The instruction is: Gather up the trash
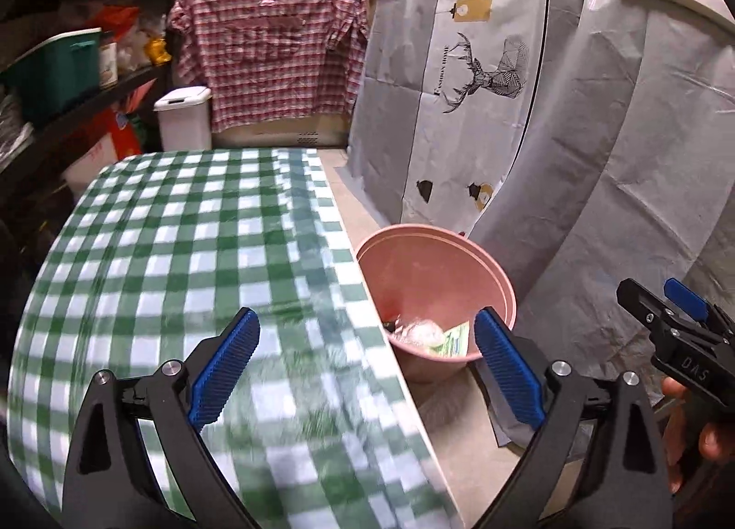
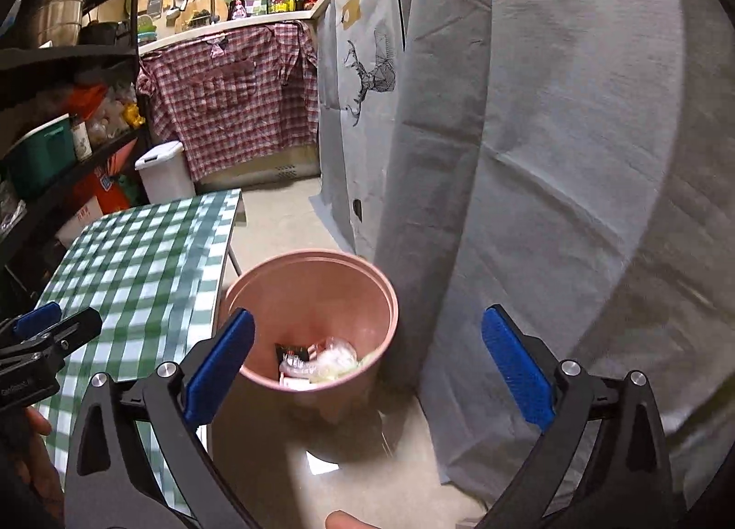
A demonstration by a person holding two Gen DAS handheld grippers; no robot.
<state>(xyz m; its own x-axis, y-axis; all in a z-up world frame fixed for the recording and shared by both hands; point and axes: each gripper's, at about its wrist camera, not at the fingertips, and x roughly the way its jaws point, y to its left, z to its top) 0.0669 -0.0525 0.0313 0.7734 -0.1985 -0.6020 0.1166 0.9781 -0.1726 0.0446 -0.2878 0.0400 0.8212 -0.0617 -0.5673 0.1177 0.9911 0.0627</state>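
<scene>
The left gripper [image 1: 367, 359] and right gripper [image 2: 367, 366] are both gaping wide, holding nothing, angling downward. Below them a pink bin [image 2: 317, 294] holding wrappers [image 2: 330, 359] is standing on the floor between the green-checked table [image 1: 183, 230] edge and a grey sheet [image 2: 574, 161].

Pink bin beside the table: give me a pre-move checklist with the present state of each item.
1. Left gripper empty, jaws wide: ok.
2. Right gripper empty, jaws wide: ok.
3. Pink bin upright on the floor: ok.
4. Wrappers lying inside the bin: ok.
5. Green checked tablecloth free of trash where visible: ok; near part blurred and partly hidden, cannot tell.
6. Floor around the bin free of trash: cannot tell.
</scene>
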